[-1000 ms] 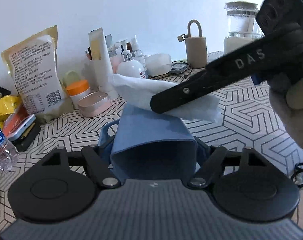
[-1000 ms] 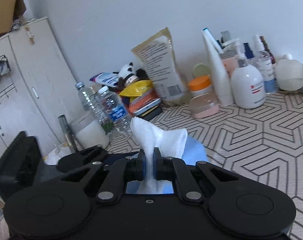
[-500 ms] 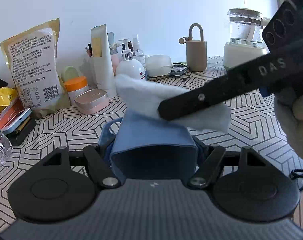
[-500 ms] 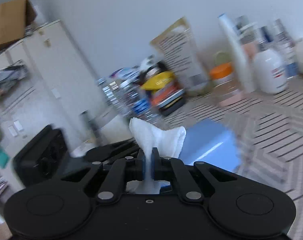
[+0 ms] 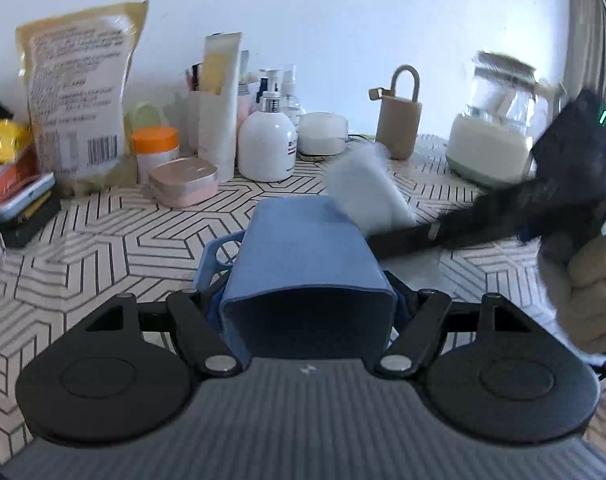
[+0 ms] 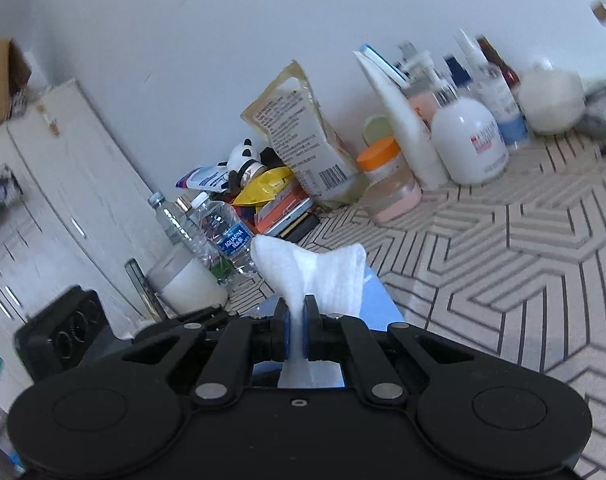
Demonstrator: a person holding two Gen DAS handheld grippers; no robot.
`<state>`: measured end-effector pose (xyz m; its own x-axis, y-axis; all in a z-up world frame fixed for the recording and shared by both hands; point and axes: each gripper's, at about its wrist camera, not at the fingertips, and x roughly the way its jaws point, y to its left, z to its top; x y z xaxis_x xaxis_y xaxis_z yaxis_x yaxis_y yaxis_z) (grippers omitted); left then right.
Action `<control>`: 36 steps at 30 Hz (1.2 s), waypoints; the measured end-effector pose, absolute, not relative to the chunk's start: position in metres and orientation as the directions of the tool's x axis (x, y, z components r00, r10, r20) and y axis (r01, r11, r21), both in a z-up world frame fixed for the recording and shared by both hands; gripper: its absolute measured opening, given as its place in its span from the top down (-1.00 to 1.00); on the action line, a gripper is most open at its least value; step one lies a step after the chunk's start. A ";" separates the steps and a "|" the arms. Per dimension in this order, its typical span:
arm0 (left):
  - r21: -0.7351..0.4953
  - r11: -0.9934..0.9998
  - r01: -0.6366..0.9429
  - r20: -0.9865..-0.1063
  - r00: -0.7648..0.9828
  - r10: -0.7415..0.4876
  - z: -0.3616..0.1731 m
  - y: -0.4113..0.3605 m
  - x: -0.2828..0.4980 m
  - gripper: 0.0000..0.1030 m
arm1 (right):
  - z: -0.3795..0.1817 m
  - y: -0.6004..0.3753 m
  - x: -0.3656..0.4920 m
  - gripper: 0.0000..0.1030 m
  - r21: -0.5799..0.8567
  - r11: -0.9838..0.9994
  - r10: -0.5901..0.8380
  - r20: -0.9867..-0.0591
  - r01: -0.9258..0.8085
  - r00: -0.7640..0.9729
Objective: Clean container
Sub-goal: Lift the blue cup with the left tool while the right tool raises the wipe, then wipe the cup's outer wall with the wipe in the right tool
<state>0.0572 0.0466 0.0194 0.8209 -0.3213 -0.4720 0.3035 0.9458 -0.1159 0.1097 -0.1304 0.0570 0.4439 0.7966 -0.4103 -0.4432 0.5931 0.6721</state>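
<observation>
Container (image 5: 303, 248), blue, clamped in left gripper (image 5: 307, 308), frame centre. Right gripper (image 6: 296, 332) pinching white cloth (image 6: 319, 276); cloth touching container's upper right.

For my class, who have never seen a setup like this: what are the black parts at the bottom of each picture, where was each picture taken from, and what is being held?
No robot here: a person holds a two-finger gripper in each hand, each with a camera looking along its fingers. In the left view, the left gripper clamps a blue container, open end toward the camera. In the right view, the right gripper pinches a white cloth above that container. The patterned table carries bottles, a snack bag and jars along the wall.
</observation>
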 end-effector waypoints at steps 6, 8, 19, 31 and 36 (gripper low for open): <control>-0.122 0.948 0.294 -0.468 0.825 -0.316 0.019 0.048 0.057 -0.42 | 0.030 -0.122 0.119 0.75 0.648 0.674 0.736 -0.545 -0.355 0.402; -0.128 0.947 0.294 -0.467 0.825 -0.319 0.019 0.050 0.056 -0.42 | 0.030 -0.122 0.120 0.75 0.648 0.674 0.735 -0.545 -0.354 0.402; -0.223 0.925 0.306 -0.452 0.808 -0.377 0.018 0.059 0.057 -0.42 | 0.042 -0.133 0.117 0.73 0.777 0.492 0.857 -0.353 -0.393 0.376; -0.254 0.893 0.373 -0.442 0.776 -0.450 0.017 0.051 0.054 -0.43 | 0.042 -0.131 0.120 0.79 0.869 0.300 0.933 -0.183 -0.394 0.309; -0.168 0.902 0.398 -0.454 0.781 -0.429 0.018 0.037 0.048 -0.48 | 0.043 -0.126 0.120 0.92 0.840 0.371 0.910 -0.243 -0.397 0.336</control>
<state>0.0475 0.0370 0.0183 0.7811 -0.4292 -0.4535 0.3977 0.9019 -0.1684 0.1200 -0.1263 0.0432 0.3359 0.9100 -0.2431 -0.3967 0.3707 0.8397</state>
